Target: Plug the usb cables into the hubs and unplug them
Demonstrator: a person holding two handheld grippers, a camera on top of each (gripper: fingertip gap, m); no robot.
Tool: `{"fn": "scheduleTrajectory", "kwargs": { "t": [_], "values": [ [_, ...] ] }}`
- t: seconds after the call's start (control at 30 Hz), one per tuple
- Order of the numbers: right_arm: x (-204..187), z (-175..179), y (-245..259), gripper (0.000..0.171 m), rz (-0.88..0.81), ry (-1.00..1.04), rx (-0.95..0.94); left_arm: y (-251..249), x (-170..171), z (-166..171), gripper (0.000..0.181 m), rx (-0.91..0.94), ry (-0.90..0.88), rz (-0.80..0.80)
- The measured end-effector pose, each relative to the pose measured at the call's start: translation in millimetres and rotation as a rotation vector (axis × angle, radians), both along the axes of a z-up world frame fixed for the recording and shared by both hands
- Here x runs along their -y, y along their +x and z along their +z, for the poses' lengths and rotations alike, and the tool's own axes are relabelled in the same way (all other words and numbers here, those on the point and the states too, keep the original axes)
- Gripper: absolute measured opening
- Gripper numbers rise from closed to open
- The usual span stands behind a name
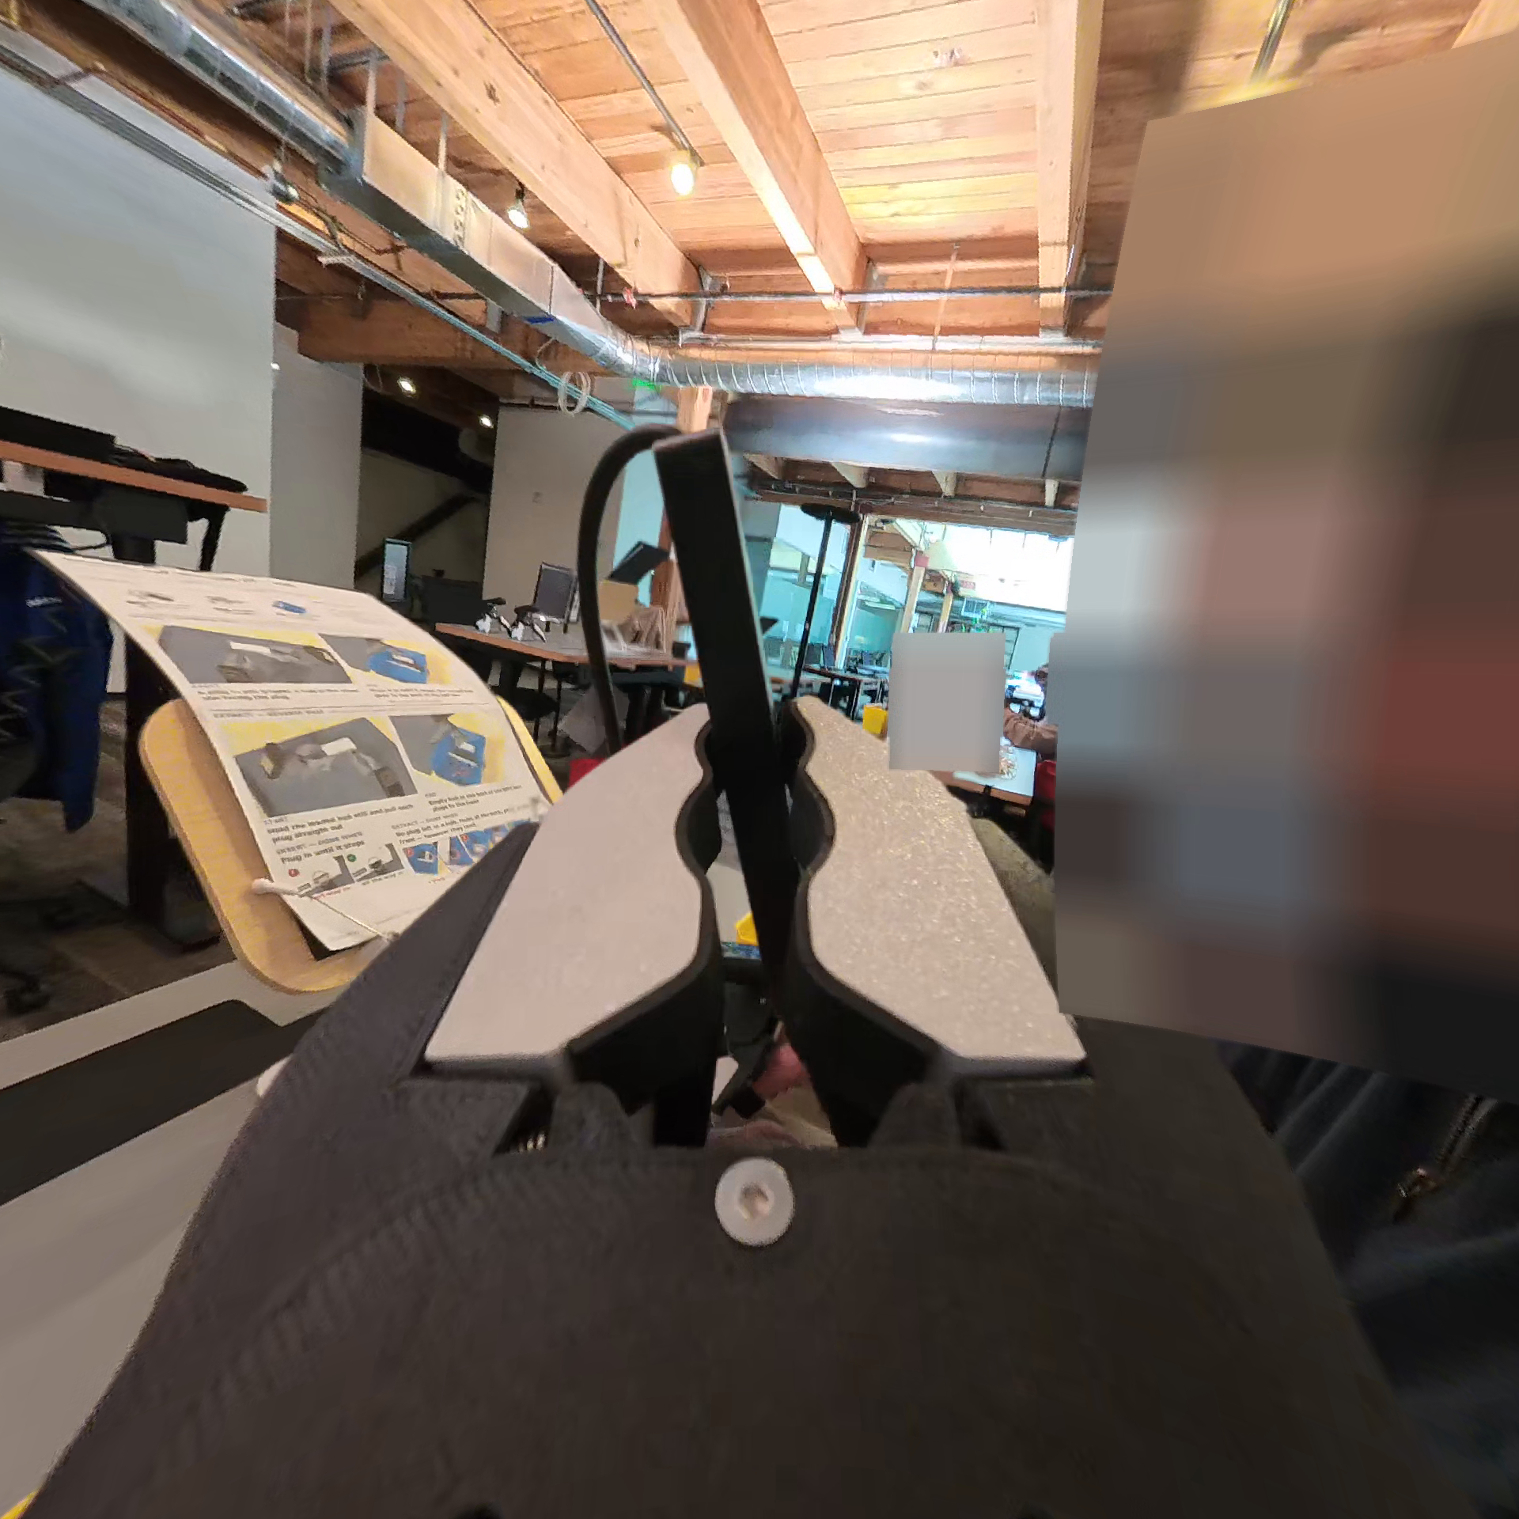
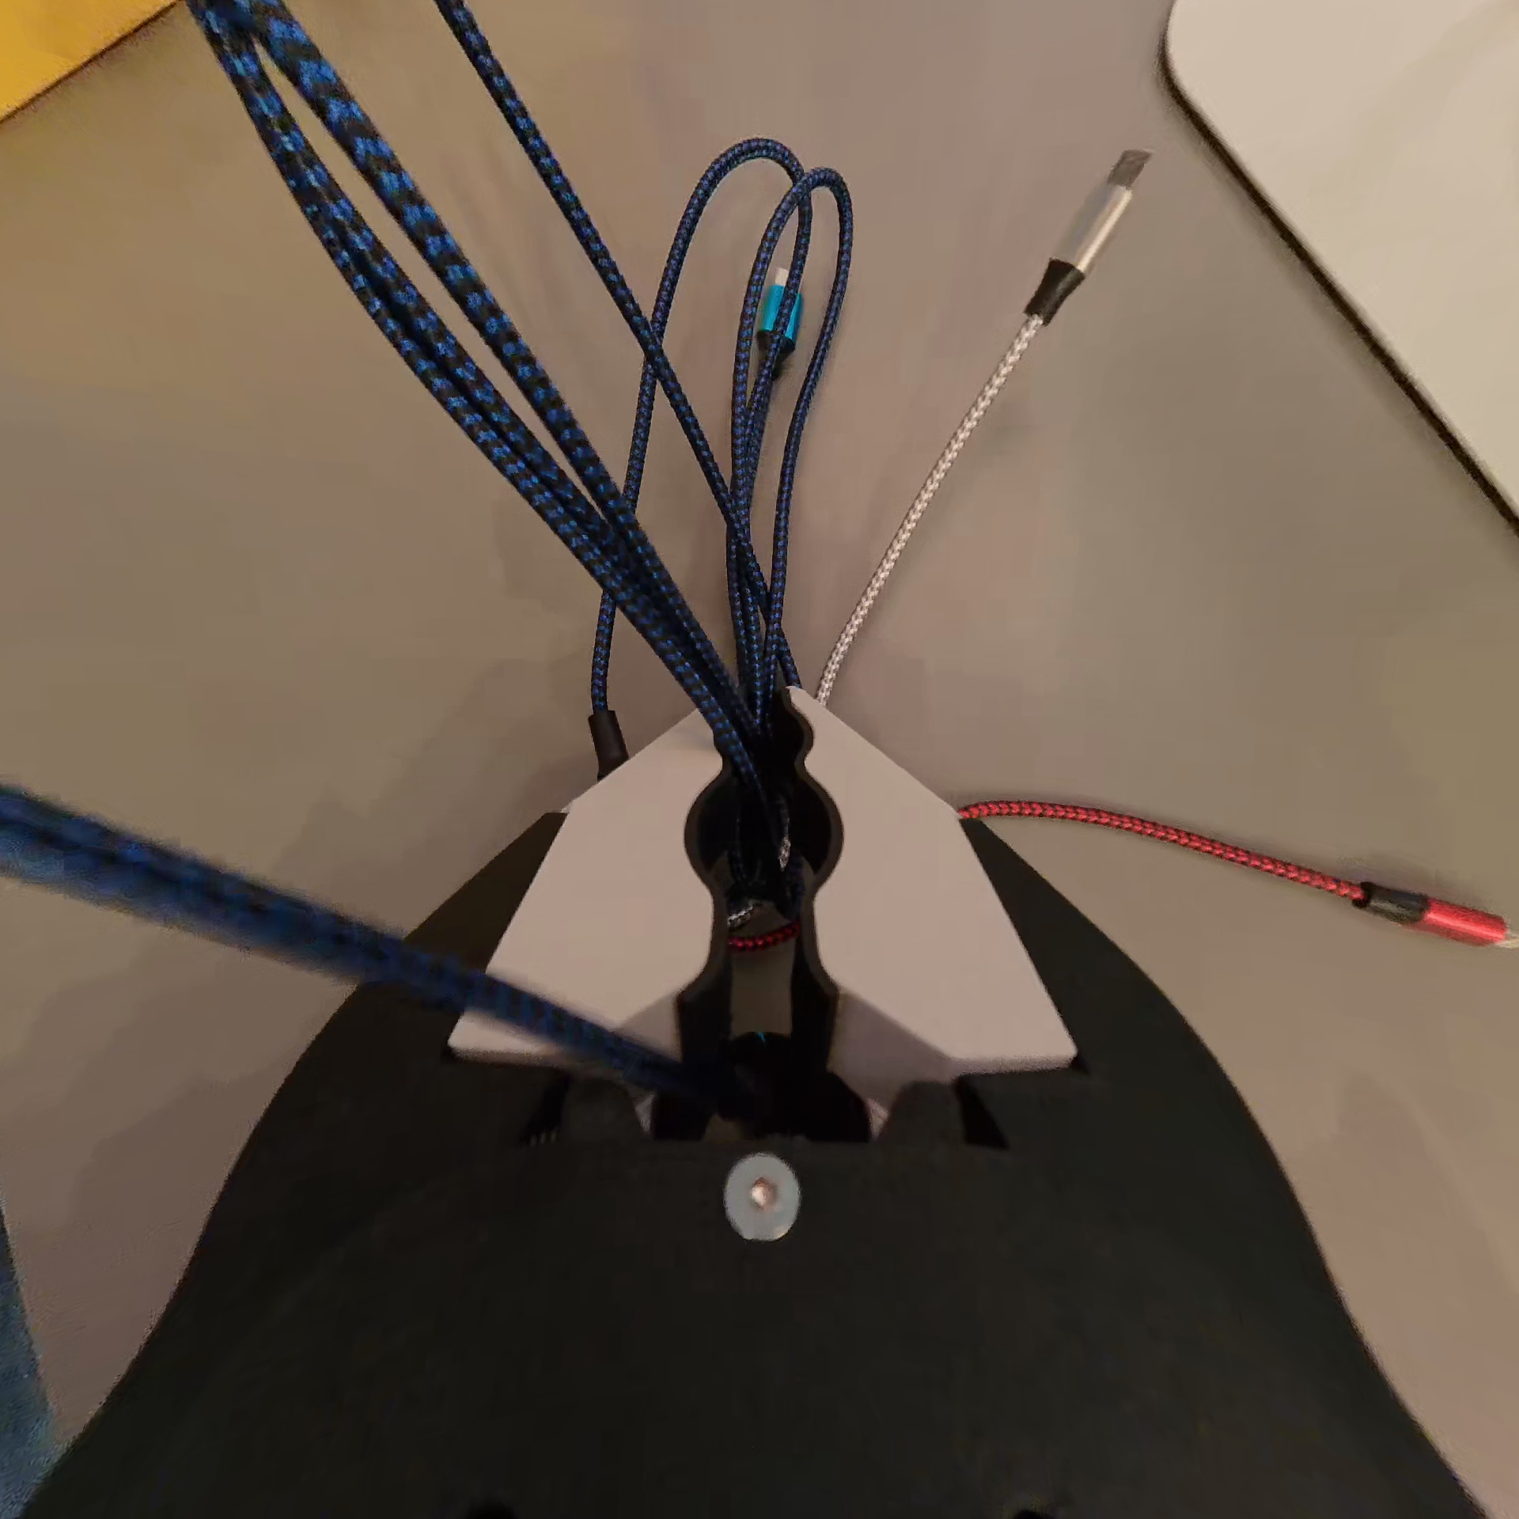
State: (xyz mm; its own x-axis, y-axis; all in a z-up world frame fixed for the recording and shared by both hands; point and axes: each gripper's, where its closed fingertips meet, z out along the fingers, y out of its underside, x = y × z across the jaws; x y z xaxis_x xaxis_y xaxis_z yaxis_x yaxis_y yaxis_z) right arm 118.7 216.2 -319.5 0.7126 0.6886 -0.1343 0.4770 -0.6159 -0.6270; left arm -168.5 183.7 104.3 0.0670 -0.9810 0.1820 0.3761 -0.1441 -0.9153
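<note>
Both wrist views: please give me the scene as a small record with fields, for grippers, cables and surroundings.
left gripper: shut on a flat black hub, tilted, with a black lead curving from its top
right gripper: shut on a bundle of blue braided cables
white braided cable: silver plug free, over the table
red braided cable: red plug free
instruction sheet: on a wooden stand, left of the left gripper

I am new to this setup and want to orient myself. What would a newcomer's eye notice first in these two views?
In the right wrist view, the right gripper is shut on a bundle of blue braided cables, with a silver-plug cable and a red cable spread on the grey table. In the left wrist view, the left gripper, tilted up toward the wooden ceiling, clamps a flat black hub; an instruction sheet stands to its left.
</note>
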Motion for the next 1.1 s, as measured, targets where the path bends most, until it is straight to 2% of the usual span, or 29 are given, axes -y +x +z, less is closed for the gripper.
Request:
{"fn": "scheduleTrajectory", "kwargs": {
  "t": [0.03, 0.27, 0.5, 0.63, 0.7, 0.8, 1.0, 1.1],
  "values": [
    [0, 2, 1, 0.003, -0.001, 0.015, -0.007, -4, -2, 3, 0.011, 0.006, 0.004, 0.011],
    [5, 3, 7, 0.008, -0.019, 0.034, 0.040, 14, -16, -18, 0.011, -0.059, -0.026, 0.026],
    [24, 15, -3, 0.014, 0.058, 0.050, 0.091, 72, -2, -76, 0.010, -0.254, -0.089, -0.096],
    [35, 13, -4, 0.027, 0.077, 0.020, 0.121, 101, 8, -114, 0.011, -0.369, -0.133, -0.153],
    [41, 14, -5, 0.042, 0.096, 0.012, 0.134, 108, 10, -128, 0.011, -0.414, -0.135, -0.152],
    [48, 21, -9, 0.036, 0.124, 0.023, 0.121, 118, 14, -148, 0.011, -0.442, -0.188, -0.197],
    [57, 44, -23, 0.000, 0.199, 0.092, 0.113, 125, 20, -169, 0.011, -0.485, -0.202, -0.225],
    [62, 55, -27, 0.000, 0.217, 0.088, 0.135, 126, 20, -175, 0.011, -0.500, -0.210, -0.232]
  ]
}}
